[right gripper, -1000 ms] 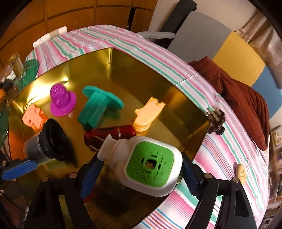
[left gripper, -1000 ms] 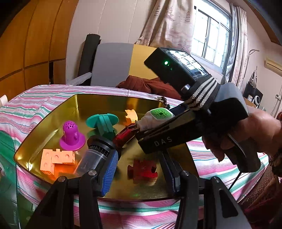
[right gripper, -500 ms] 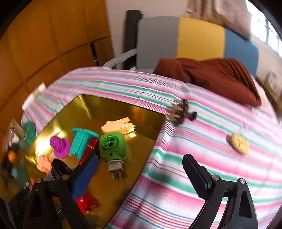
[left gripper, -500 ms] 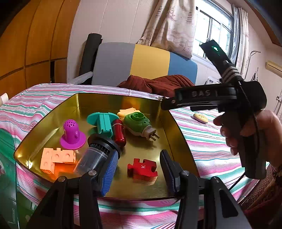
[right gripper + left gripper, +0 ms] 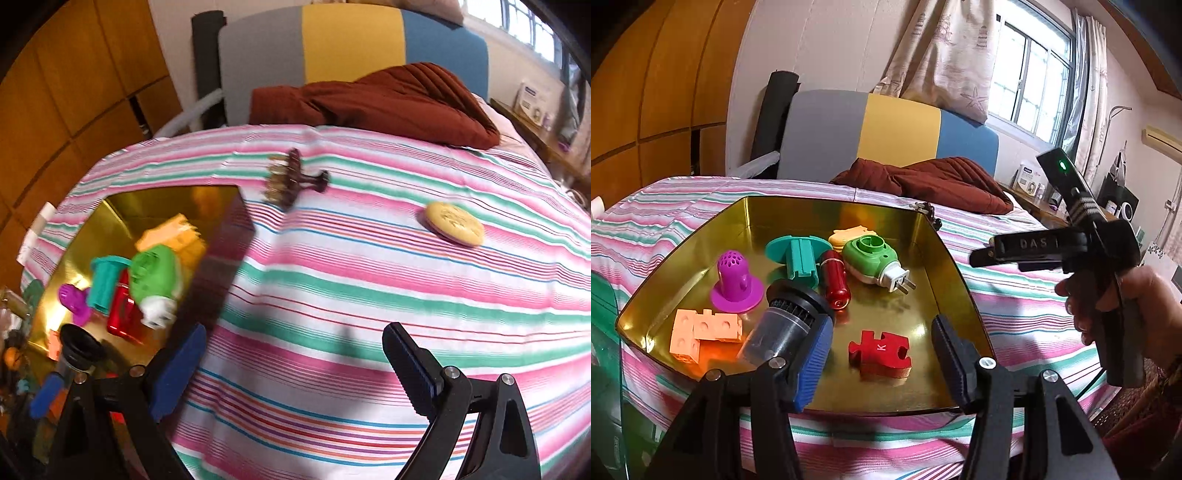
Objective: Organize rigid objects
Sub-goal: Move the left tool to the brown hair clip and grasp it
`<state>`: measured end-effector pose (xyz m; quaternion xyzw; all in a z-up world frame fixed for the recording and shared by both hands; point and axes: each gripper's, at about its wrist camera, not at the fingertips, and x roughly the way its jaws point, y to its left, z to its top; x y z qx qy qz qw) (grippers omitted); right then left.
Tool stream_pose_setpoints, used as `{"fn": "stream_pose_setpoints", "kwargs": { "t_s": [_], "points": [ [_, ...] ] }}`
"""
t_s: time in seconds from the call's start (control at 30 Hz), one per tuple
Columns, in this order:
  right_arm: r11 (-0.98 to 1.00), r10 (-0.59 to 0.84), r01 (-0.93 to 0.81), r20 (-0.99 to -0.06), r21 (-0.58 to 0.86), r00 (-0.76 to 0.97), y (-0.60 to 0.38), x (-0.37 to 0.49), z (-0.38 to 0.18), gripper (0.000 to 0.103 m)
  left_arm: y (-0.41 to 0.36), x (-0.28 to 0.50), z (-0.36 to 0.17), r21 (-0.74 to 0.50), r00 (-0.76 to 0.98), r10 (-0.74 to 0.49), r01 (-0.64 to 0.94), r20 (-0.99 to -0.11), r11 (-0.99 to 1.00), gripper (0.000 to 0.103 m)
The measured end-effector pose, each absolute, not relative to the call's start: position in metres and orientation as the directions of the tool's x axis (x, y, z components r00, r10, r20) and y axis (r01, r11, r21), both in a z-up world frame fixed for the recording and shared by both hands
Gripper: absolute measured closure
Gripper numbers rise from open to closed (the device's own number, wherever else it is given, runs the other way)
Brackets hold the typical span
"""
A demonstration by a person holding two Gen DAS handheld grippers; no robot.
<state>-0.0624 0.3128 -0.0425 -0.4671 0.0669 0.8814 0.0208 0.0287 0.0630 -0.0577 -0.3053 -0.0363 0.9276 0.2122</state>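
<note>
Right wrist view: right gripper (image 5: 291, 369) is wide apart and empty over the striped cloth (image 5: 369, 295); I'd line it up on the cookie (image 5: 453, 223) or hair clip (image 5: 291, 179), both still outside the gold tray (image 5: 953, 266). Left gripper (image 5: 879, 354) is opening with nothing between its pads, the black-capped tube (image 5: 786, 321) just outside the left pad. Tray contents are motion-blurred in this view; contact between pad and tube is unclear.

Gold tray (image 5: 945, 236), green plug-in (image 5: 868, 255), red puzzle piece (image 5: 881, 350), pink-and-green striped cloth (image 5: 369, 280)
</note>
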Motion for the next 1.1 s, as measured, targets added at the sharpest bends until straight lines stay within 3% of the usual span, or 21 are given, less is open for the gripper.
{"fn": "stream_pose_setpoints", "kwargs": {
  "t_s": [0.17,0.83,1.1],
  "points": [
    [-0.990,0.083,-0.142,-0.836,-0.006,-0.542,0.327,-0.058,-0.050,0.006,0.064,0.030,-0.059,-0.194,-0.719,0.413,-0.371,-0.559,-0.908,0.046],
    [-0.971,0.128,-0.237,-0.873,-0.015,-0.470,0.365,-0.067,-0.054,0.006,0.089,0.040,-0.055,-0.113,-0.703,0.424,-0.445,-0.571,-0.889,0.046],
    [-0.964,0.199,-0.254,-0.840,-0.075,-0.505,0.410,-0.096,-0.057,0.006,0.104,0.038,-0.048,-0.096,-0.680,0.447,-0.489,-0.581,-0.867,0.046]
  ]
}}
